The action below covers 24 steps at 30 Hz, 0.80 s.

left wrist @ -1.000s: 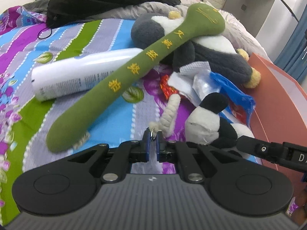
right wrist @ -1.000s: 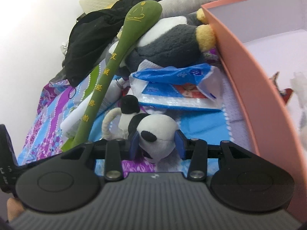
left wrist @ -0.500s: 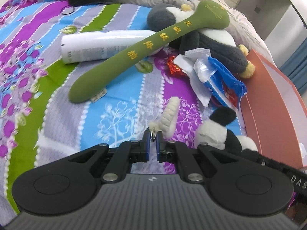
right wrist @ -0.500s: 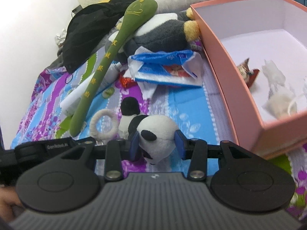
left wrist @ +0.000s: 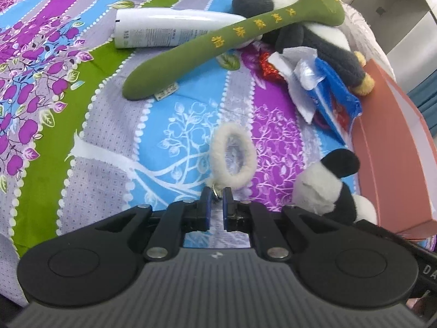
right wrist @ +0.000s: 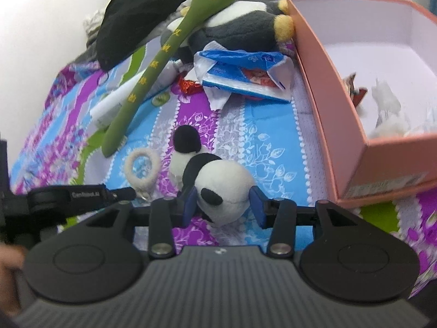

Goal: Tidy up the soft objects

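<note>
Left gripper point(left wrist: 215, 197): jaws nearly closed, pinching the small metal clasp point(left wrist: 217, 193) of the fuzzy white ring point(left wrist: 232, 161); ring stands out ahead of the tips over the bedspread point(left wrist: 114, 147)

Right gripper point(right wrist: 223, 202): jaws part-open, blue pads pressed on either side of the panda plush point(right wrist: 222, 190) head; black-and-white body trails forward from the tips. Ring and panda look like one keychain toy, though the link is hidden

Key relation: pink box point(right wrist: 331, 87) lies ahead and right of the right gripper, open top up, pale fluffy items already inside; near corner just beside the panda. Right hand is nearer; the toy's long axis runs between the two grippers

Farther off on the bed: green plush stick point(left wrist: 229, 41) lying diagonally over a white tube point(left wrist: 169, 28) and a grey penguin plush point(right wrist: 240, 30); blue tissue pack point(right wrist: 243, 73); black garment point(right wrist: 153, 19) at the back
</note>
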Each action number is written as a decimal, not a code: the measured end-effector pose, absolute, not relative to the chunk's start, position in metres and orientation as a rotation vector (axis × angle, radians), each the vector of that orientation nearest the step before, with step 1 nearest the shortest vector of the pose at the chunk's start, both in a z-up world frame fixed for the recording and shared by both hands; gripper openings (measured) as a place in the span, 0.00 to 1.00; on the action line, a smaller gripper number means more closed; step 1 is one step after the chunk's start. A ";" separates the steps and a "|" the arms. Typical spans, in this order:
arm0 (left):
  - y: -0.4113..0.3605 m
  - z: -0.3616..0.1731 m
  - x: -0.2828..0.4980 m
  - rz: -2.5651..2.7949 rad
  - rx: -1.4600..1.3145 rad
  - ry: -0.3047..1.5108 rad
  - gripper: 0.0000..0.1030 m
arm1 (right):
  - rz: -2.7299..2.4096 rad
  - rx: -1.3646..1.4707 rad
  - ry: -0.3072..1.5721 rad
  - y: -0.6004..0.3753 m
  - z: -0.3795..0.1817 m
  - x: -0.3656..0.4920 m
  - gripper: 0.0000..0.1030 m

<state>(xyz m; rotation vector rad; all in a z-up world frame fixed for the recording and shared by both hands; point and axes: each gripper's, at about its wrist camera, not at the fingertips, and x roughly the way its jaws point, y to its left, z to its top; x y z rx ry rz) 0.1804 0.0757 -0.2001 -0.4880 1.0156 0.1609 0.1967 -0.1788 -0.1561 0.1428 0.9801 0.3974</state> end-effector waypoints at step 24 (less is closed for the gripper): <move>0.089 -0.206 0.183 0.122 -0.438 0.997 0.58 | 0.579 -0.553 0.897 -0.116 -0.164 0.229 0.55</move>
